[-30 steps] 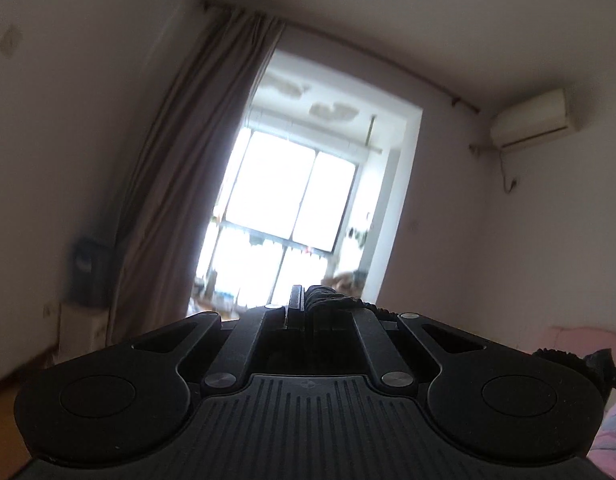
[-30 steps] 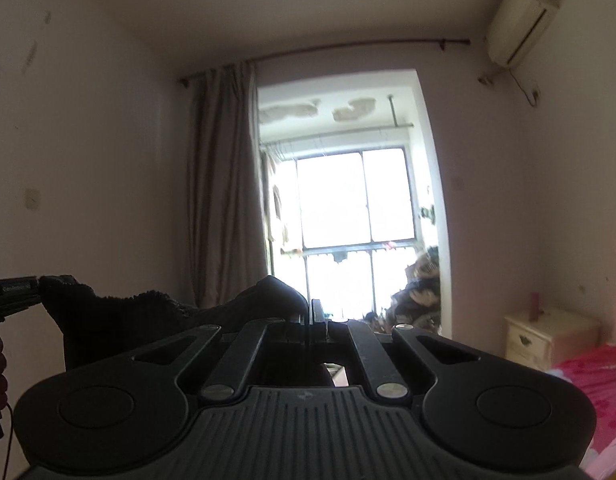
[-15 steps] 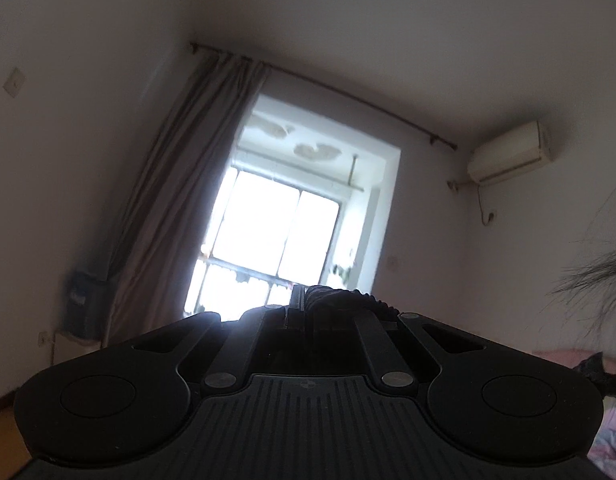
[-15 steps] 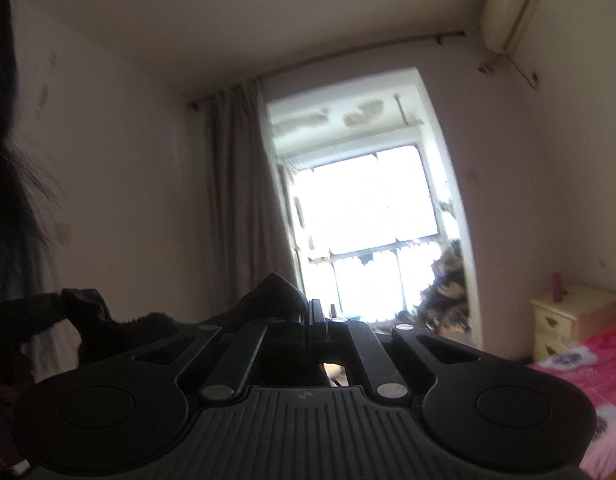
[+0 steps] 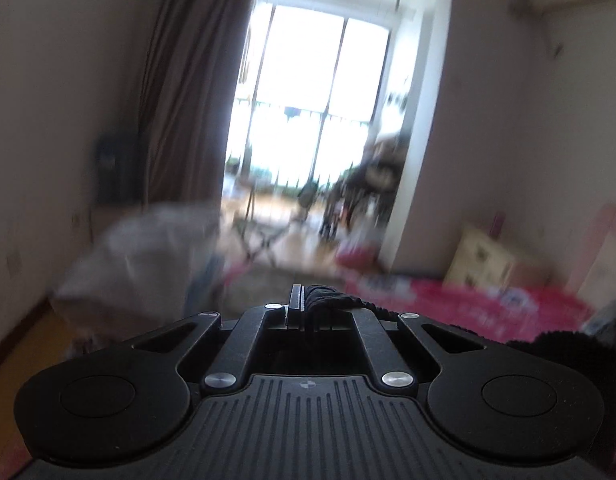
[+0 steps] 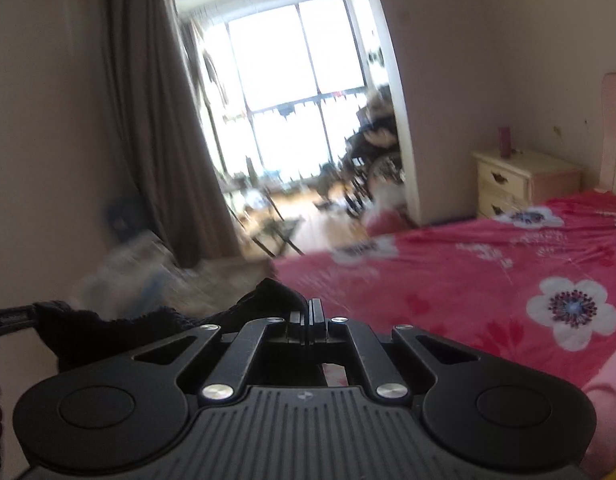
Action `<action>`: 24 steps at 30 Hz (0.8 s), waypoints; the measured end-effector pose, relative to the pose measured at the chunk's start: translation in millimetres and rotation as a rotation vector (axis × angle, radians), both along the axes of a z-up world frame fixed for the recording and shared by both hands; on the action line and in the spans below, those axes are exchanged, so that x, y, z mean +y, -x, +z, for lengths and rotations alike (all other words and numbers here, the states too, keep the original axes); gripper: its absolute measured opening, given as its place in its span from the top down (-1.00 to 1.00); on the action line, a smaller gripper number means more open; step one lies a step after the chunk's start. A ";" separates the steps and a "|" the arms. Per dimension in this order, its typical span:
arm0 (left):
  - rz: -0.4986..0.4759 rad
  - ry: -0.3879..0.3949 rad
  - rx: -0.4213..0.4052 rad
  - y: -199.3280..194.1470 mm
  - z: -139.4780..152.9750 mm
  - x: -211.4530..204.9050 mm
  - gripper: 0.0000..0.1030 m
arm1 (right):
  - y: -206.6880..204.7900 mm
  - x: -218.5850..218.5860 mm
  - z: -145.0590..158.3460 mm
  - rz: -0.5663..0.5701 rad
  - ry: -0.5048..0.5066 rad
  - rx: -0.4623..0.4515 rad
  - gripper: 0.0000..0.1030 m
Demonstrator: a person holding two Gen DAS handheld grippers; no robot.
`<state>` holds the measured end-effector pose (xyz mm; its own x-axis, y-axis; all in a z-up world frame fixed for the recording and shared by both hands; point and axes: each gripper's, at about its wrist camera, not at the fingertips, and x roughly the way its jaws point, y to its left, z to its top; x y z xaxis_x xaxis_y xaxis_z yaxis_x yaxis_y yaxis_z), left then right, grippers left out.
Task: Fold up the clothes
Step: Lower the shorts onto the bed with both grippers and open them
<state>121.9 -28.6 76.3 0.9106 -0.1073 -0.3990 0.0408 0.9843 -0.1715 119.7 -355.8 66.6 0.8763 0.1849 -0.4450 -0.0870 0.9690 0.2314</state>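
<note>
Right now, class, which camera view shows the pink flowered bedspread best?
The right wrist view. There the bedspread fills the right half, sharp enough to show its white flowers. In the left wrist view the bedspread is only a blurred pink strip beyond the left tool, partly hidden by the dark garment.

The garment (image 6: 267, 300) is black and fuzzy. The bedsheet (image 6: 448, 280) is bright pink-red with white flowers, purple at their centres. The curtain (image 6: 155, 120) is grey-brown, the nightstand (image 6: 520, 180) cream, both grippers' bodies black.
</note>
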 end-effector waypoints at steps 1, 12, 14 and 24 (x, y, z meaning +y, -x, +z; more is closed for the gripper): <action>0.007 -0.013 0.030 -19.0 -15.0 -2.0 0.97 | -16.3 1.4 -13.5 -0.002 0.009 0.026 0.96; -0.012 -0.184 0.291 -158.9 -142.3 -36.9 0.94 | -128.7 2.6 -163.1 -0.026 0.009 0.343 0.90; -0.068 -0.204 0.377 -177.0 -165.9 -44.9 0.78 | -143.7 1.4 -196.4 -0.012 0.008 0.448 0.77; -0.133 -0.130 0.520 -186.7 -217.1 -34.3 0.17 | -112.7 -27.8 -200.7 -0.125 -0.077 0.380 -0.03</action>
